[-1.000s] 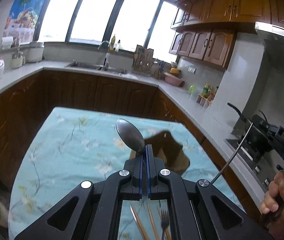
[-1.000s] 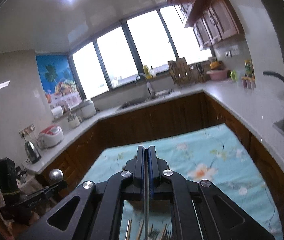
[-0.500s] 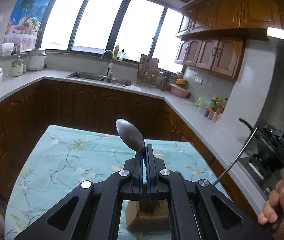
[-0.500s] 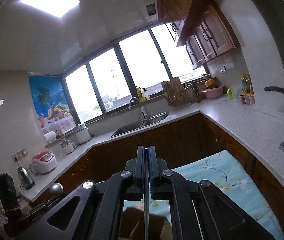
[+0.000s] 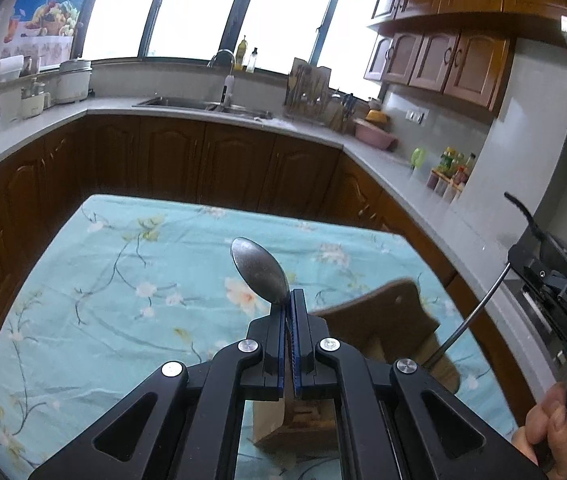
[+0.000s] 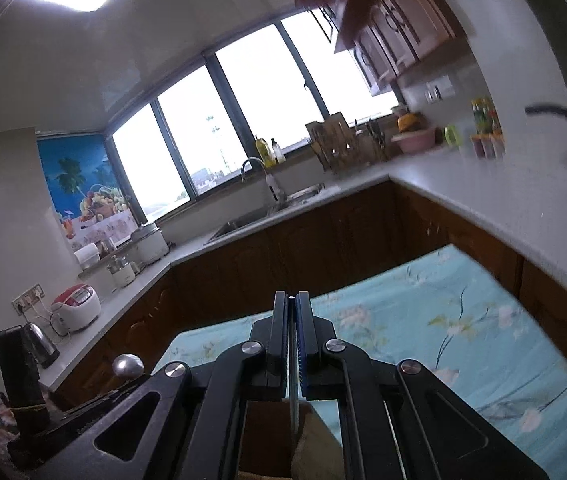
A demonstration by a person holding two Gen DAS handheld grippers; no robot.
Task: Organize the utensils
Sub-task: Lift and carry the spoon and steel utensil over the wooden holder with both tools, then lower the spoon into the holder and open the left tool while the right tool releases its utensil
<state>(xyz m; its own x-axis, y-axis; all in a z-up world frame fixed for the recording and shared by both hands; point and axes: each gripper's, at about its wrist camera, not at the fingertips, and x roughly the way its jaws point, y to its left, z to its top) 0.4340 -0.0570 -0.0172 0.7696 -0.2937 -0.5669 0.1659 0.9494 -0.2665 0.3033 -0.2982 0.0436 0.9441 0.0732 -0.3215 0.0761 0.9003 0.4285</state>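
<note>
A: Left gripper (image 5: 292,300)?
B: Jaws are clamping a metal spoon (image 5: 259,271) by the neck, bowl sticking up and forward past the fingertips. It is hanging above the floral tablecloth (image 5: 123,280).

A: Right gripper (image 6: 292,304)?
B: Jaws are pinching a thin metal utensil (image 6: 294,408), seen edge-on in the right wrist view. In the left wrist view its slim handle (image 5: 471,316) is slanting from the right gripper down toward the holder. Which kind of utensil it is, cannot tell. A person's hand (image 5: 547,432) is gripping that tool at the lower right.

A: Container?
B: A brown wooden utensil holder (image 5: 379,320) is standing on the tablecloth, just beyond and below the left gripper, with a tall back panel and a hole near its top. The lower box part (image 5: 299,420) is showing between the gripper's arms; dark slots are in it, contents too hidden to tell. In the right wrist view the holder (image 6: 315,440) is sitting right under the jaws.

A: Utensils inside yet?
B: The spoon is not; it is above the holder, clear of it. The thin handle's lower end is disappearing behind the left gripper near the holder; contact cannot be told.
</note>
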